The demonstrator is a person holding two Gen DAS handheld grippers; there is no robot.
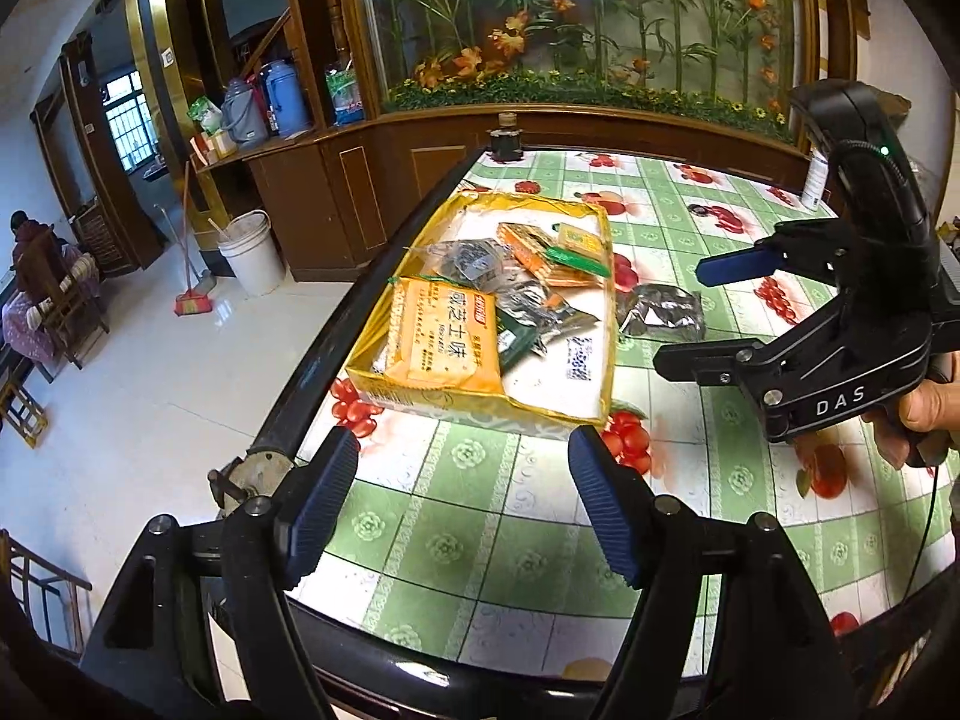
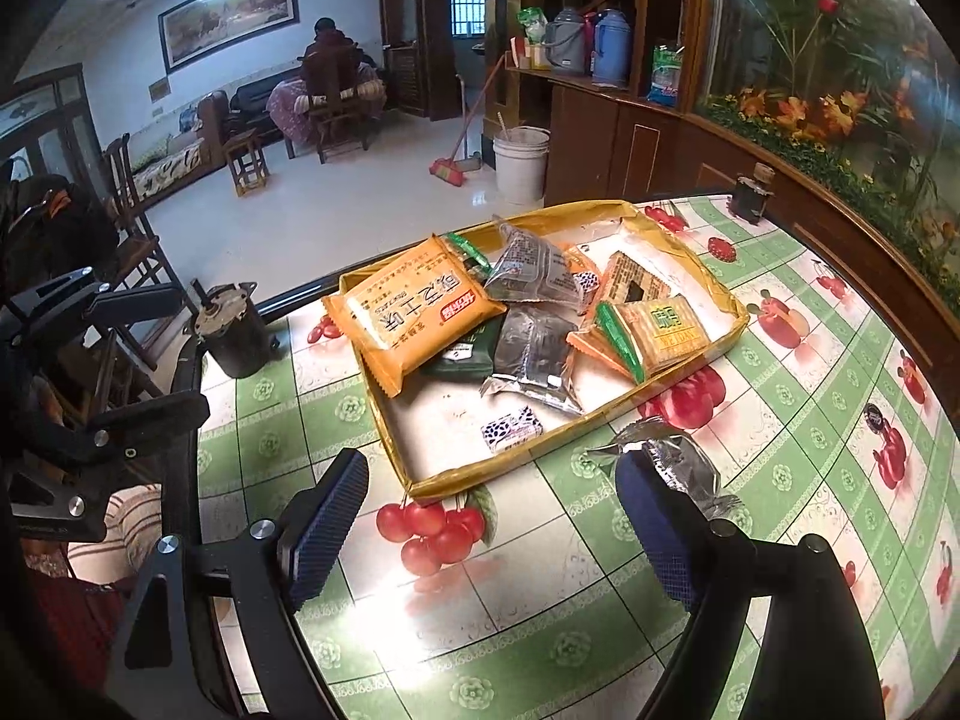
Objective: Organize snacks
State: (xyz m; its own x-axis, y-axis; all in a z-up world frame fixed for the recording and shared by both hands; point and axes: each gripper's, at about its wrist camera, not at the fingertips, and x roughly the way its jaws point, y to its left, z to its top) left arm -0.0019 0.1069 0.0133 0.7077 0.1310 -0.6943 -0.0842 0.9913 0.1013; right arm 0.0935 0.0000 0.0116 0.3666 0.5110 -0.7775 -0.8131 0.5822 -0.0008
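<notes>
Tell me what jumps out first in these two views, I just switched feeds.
The yellow tray near the table's edge, piled with snack packs, the big orange packet on top at one end. One silver packet lies outside it on the fruit-print tablecloth, by the open right claw. The left claw is open too.

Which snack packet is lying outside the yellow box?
The crinkled silver foil packet, alone on the fruit-print tablecloth beside the yellow cardboard box; the rest lie inside.

One yellow tray [image 2: 729, 324] holds about eight snack packets; one silver packet [image 2: 681, 462] lies outside; two grippers.
</notes>
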